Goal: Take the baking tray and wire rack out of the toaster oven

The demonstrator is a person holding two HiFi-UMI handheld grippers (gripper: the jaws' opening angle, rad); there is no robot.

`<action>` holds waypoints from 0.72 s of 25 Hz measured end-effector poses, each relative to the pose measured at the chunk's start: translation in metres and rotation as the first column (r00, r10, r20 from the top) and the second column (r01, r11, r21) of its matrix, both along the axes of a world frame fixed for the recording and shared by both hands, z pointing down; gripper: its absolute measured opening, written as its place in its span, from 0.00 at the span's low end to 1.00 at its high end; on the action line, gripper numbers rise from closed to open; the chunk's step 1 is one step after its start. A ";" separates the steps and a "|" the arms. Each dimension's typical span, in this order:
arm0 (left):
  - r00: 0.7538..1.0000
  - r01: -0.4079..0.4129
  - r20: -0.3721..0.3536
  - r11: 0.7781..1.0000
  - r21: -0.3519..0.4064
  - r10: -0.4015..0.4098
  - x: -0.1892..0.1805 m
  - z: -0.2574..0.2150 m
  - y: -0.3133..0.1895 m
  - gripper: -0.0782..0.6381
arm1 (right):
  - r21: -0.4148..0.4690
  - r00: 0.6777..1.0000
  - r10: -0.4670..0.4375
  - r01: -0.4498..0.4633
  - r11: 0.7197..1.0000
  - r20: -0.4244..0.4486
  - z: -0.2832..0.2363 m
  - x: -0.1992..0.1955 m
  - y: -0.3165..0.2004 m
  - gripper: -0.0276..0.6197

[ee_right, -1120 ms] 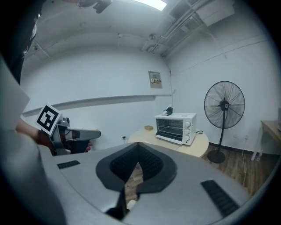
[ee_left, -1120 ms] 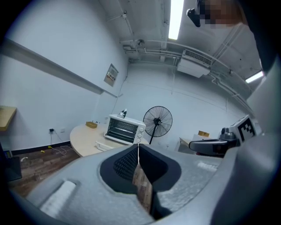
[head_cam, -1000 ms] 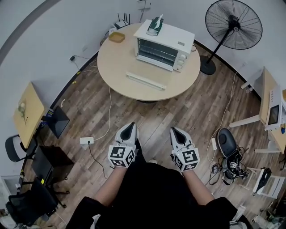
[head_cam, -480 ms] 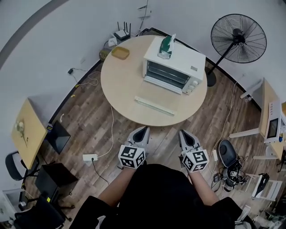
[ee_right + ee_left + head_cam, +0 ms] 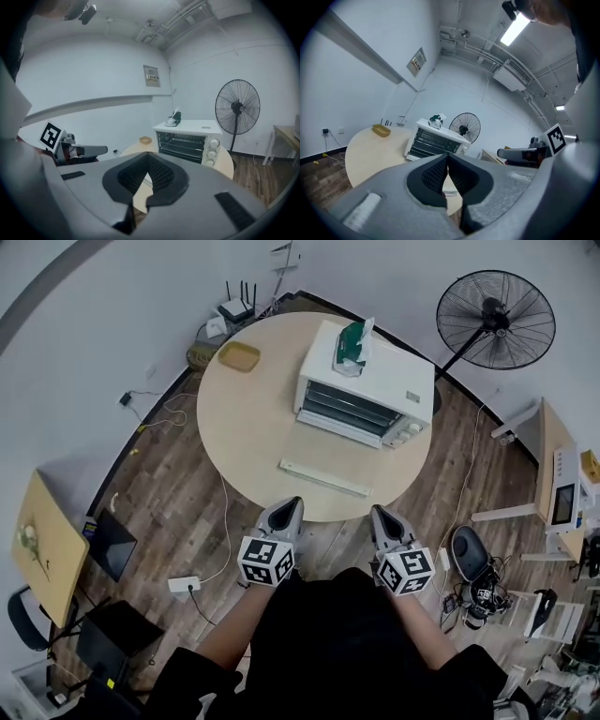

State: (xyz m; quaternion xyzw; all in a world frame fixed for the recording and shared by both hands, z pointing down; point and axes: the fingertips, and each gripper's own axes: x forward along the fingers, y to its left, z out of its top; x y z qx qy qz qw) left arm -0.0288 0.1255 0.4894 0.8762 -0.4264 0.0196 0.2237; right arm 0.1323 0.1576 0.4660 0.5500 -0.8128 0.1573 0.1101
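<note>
The toaster oven (image 5: 366, 395) stands ahead of my jaws, on the far half of the round table (image 5: 246, 432) and well apart from both tips. Its open-looking front is turned towards me and its long side runs across my line of reach. Through that front I see wire bars (image 5: 180, 142), though I cannot separate the baking tray from the wire rack. A pale bar (image 5: 323, 477) lies on the table between the oven and me, also crosswise. My left gripper (image 5: 290, 506) and right gripper (image 5: 381, 514) hang side by side just short of the table's near edge. Both have their pads pressed together on nothing. The oven front sits a little right of the midline between them. So I judge the right one slightly nearer, and the shelves should pull out straight towards me.
</note>
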 end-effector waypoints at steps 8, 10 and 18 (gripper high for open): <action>1.000 0.002 0.004 0.999 -0.034 -0.002 0.014 0.014 -0.041 0.14 | -0.046 0.996 0.056 -0.053 0.998 0.069 0.017 0.022 -0.021 0.04; 1.000 0.001 -0.012 0.999 -0.043 -0.001 0.021 0.015 -0.049 0.14 | -0.045 0.995 0.066 -0.062 0.997 0.081 0.019 0.029 -0.030 0.04; 0.998 0.030 0.052 0.996 -0.084 -0.026 0.046 0.024 -0.100 0.14 | -0.025 0.989 0.113 -0.111 0.993 0.093 0.027 0.064 -0.091 0.04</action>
